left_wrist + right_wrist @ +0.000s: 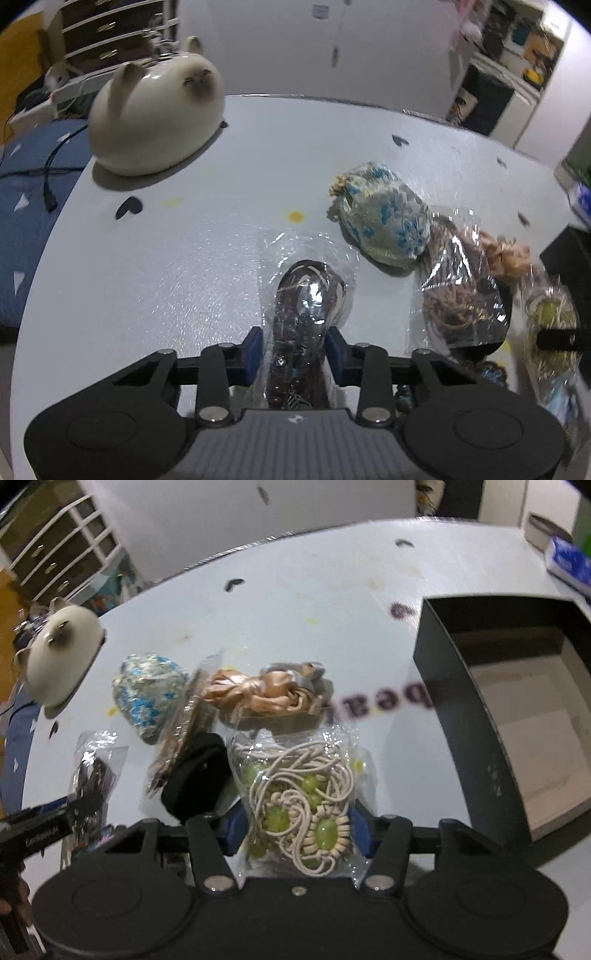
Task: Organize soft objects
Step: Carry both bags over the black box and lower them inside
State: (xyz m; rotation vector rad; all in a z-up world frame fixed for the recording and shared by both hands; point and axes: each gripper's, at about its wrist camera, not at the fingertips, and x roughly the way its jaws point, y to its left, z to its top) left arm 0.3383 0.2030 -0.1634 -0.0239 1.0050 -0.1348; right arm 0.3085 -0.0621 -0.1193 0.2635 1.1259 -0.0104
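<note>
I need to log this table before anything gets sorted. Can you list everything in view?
table: one, white, under everything
cat figure: one, cream, far left
pouch: one, blue and cream, centre
dark bag: one, clear with dark cords, between left pads
bead bag: one, clear with green beads, between right pads
ribbon: one, peach, behind bead bag
box: one, black, open, right
left gripper: shut on dark bag
right gripper: shut on bead bag
</note>
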